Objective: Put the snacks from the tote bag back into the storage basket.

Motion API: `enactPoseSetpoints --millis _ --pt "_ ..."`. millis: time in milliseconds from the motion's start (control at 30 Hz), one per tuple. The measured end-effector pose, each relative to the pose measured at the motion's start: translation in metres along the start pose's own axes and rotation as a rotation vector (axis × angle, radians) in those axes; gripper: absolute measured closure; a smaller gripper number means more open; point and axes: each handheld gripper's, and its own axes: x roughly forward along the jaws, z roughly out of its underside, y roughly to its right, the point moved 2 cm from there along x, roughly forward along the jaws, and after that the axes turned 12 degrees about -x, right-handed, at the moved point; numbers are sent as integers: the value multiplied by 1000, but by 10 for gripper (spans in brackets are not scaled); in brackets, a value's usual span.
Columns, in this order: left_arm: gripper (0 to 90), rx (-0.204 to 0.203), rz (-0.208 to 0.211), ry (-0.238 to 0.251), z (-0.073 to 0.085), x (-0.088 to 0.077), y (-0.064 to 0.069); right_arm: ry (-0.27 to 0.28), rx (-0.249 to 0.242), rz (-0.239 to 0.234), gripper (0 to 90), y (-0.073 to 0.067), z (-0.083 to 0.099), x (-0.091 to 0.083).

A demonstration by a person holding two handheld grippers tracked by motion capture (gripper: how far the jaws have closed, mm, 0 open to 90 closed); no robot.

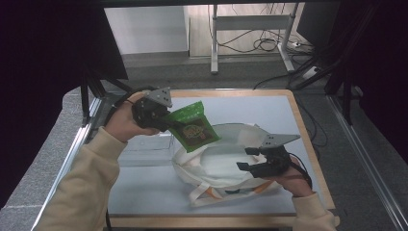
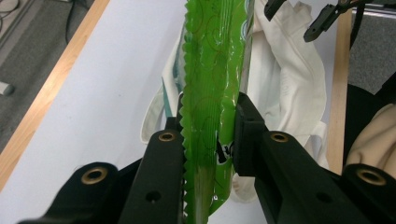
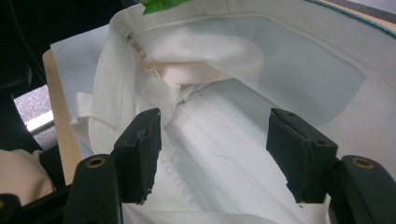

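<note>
Left gripper (image 1: 166, 120) is clamped on one edge of the green snack pouch (image 1: 194, 126), jaws pressing it from both sides in the left gripper view. The pouch is lifted off the surface (image 1: 144, 187) and hangs tilted just above the far-left rim of the white tote bag (image 1: 219, 166), not yet inside it. The tote bag lies on the surface with its mouth open and facing up; a clear plastic box (image 1: 146, 147) sits just left of the bag.

Right gripper (image 1: 250, 161) is over the near-right side of the bag mouth, jaws spread wide with nothing between them; the right gripper view looks down into the bag, fabric below the pads but not pinched. A green corner of the pouch peeks in at the bag's far rim there.

Progress judgement: pickup looks done, pouch is carried to the bag. Left: lower the pouch into the opening and release. Bag looks empty otherwise, as far as visible.
</note>
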Motion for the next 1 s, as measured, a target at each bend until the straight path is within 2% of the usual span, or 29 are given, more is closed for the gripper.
enactPoseSetpoints --millis 133,433,533,800,1000 --pt "766 -9 24 27 4 -7 -5 0 -2 -1 355 0 0 -1" --pt "767 -25 -20 35 10 -22 -12 -4 -2 -1 355 0 0 0" --pt "767 -37 0 53 12 -26 -16 -5 -3 -5 355 -1 0 0" --pt "768 -60 -38 41 17 -32 -26 -9 -2 -10 355 0 0 0" --pt "768 -78 -45 43 21 -35 -32 -7 0 -10 355 0 0 -1"
